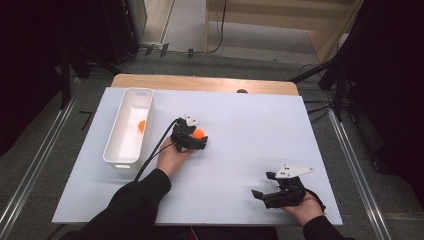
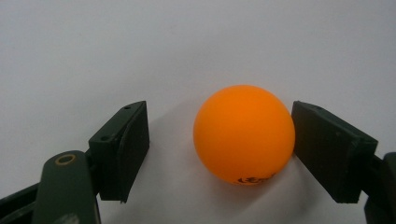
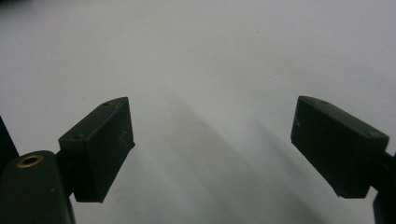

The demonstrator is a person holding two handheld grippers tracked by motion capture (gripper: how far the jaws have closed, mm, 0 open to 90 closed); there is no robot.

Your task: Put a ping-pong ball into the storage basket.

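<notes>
An orange ball (image 2: pixel 243 134) lies on the white table top (image 1: pixel 250 120), between the jaws of my left gripper (image 1: pixel 199 137). In the left gripper view the right pad (image 2: pixel 327 144) sits against the ball's side, while the left pad (image 2: pixel 128 149) stands clear of it with bare table between. The left gripper is open. A second orange ball (image 1: pixel 141 126) rests inside the white bin (image 1: pixel 131 93) at the left. My right gripper (image 1: pixel 263 184) is near the front right of the table, its jaws wide open with nothing between them (image 3: pixel 212 135).
The long white bin stands just left of my left hand, with the gripper's black cable (image 1: pixel 152 152) running beside it. A wooden strip (image 1: pixel 200 82) borders the table's far edge. Dark stands and cables flank the table on the floor.
</notes>
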